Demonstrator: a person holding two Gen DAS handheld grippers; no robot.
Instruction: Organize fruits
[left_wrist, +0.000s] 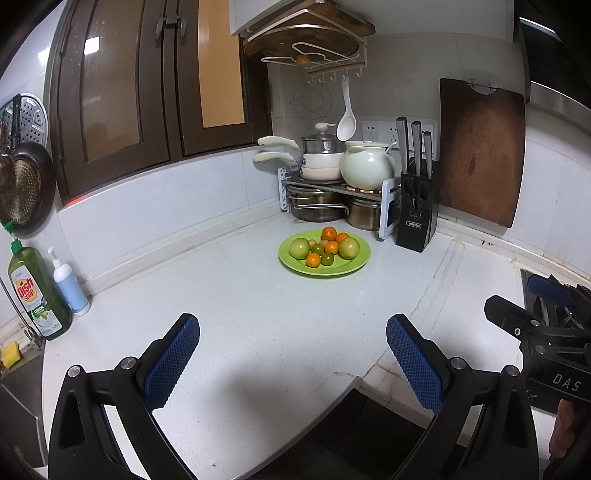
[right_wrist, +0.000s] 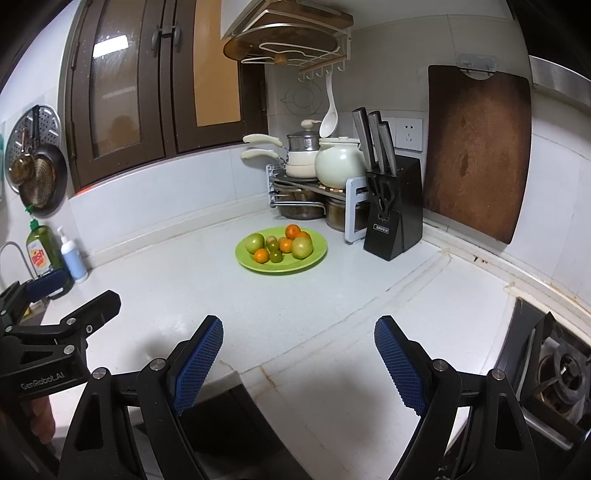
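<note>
Fruit pile (left_wrist: 325, 247) sits on green plate (left_wrist: 295, 264), far side of the countertop (left_wrist: 221, 314), just before the knife block (left_wrist: 415, 218) and pot rack (left_wrist: 332, 184). Mixed: small oranges, larger green-yellow rounds, no long axis. Lies straight ahead of both tongs, well apart. Left gripper (left_wrist: 291, 354) and right gripper (right_wrist: 299, 354): jaws spread, nothing held. Neither is judged clearly nearer.

Kitchen corner, white bench (left_wrist: 229, 295), tiled walls.
Dark wood cabinets (left_wrist: 140, 85) with glass doors hang left; pots rack (left_wrist: 325, 192), knife block (left_wrist: 415, 218) and a wooden board (left_wrist: 480, 155) stand at the back wall. Pans (left_wrist: 26, 188) hang far left above soap bottles (left_wrist: 38, 291). A hob (right_wrist: 554, 365) sits right. Light is dim and even.
</note>
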